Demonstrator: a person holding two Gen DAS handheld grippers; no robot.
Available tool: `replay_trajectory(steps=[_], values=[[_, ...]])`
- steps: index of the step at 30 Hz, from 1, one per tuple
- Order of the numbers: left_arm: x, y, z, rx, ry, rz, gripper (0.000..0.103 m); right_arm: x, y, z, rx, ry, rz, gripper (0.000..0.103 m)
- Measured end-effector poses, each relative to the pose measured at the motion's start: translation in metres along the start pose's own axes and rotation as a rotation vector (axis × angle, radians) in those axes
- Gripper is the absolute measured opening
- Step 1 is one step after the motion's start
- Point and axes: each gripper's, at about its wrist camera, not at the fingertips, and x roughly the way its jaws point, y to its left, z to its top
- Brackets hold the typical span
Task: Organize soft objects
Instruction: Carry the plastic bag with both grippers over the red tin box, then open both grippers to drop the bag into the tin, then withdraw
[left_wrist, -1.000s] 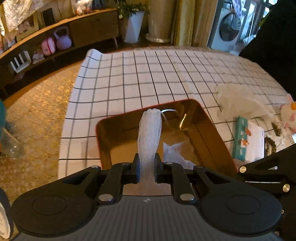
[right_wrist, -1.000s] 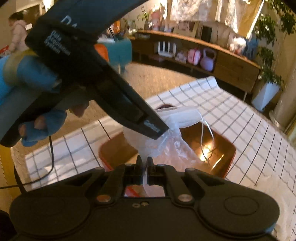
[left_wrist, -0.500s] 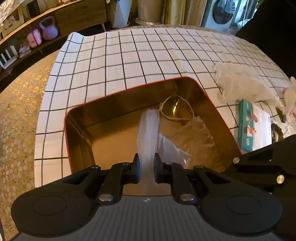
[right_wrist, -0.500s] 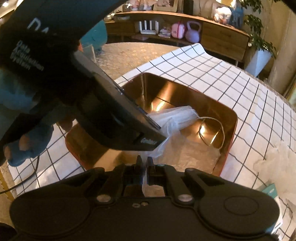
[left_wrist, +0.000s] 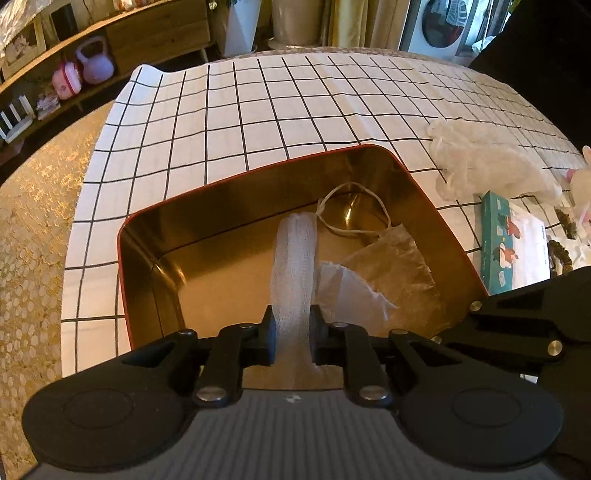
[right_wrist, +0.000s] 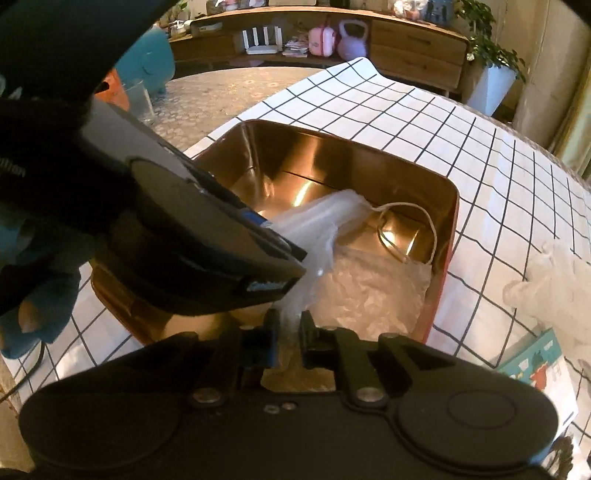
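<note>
The worktop (left_wrist: 229, 110) is lying under a white cloth with a black grid of lines, and it is filling most of both views. Near its front edge a large rectangular metal tin (left_wrist: 147, 258) with a shiny golden inside and a red rim is standing open. Inside the tin a soft white gauze mask (left_wrist: 293, 266) with a thin white ear loop (left_wrist: 354, 206) is hanging down towards the bottom; one part of it is standing up as a narrow band and the other part is spreading flat on the floor of the tin, towards its right wall.

The left claw (left_wrist: 291, 334) is pointing steeply down into the tin, and the narrow gauze band is passing between its jaws. These jaws have just been opening a little, but the pads are still looking to touch the gauze on both sides. The right claw (right_wrist: 287, 334) is also reaching down into the tin from the right side, and a thin bunch of the same mask (right_wrist: 314, 236) is sitting between its jaws. Its jaws have just been opening too; a small gap is showing beside the cloth, so I cannot tell if they are still pressing it.

Towards the right edge of the worktop a crumpled white soft cloth (left_wrist: 487, 162) is lying, and just beside it a teal and white flat box (left_wrist: 513, 240) with small pictures.
</note>
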Motion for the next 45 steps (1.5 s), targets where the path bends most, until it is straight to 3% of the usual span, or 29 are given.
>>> replay_trajectory(steps=[8,9,11,13,18,22,27,31,45], values=[[-0.012,-0.003,-0.003,0.021,-0.039,0.025,0.036,-0.012,0.005,0.002,-0.008,-0.015,0.009,0.029],[-0.015,-0.003,-0.003,0.022,-0.044,0.026,0.041,-0.015,0.005,0.002,-0.008,-0.02,0.01,0.031],[-0.02,-0.004,-0.004,0.027,-0.062,0.034,0.065,-0.021,0.006,0.002,-0.005,-0.031,0.011,0.034],[-0.027,-0.006,-0.006,0.036,-0.081,0.047,0.066,-0.03,0.007,0.0,0.0,-0.045,0.013,0.042],[-0.042,-0.006,-0.007,0.029,-0.102,0.045,0.069,-0.048,0.007,-0.002,0.008,-0.075,0.013,0.049],[-0.056,-0.007,-0.009,0.023,-0.131,0.056,0.072,-0.066,0.009,-0.006,0.008,-0.109,0.013,0.061],[-0.074,-0.01,-0.011,0.022,-0.163,0.065,0.072,-0.087,0.012,-0.008,0.016,-0.143,0.008,0.067],[-0.088,-0.01,-0.015,0.015,-0.187,0.07,0.079,-0.101,0.014,-0.009,0.024,-0.176,-0.001,0.075],[-0.134,-0.027,-0.041,0.02,-0.292,0.061,0.079,-0.165,-0.005,-0.045,0.085,-0.283,-0.048,0.087]])
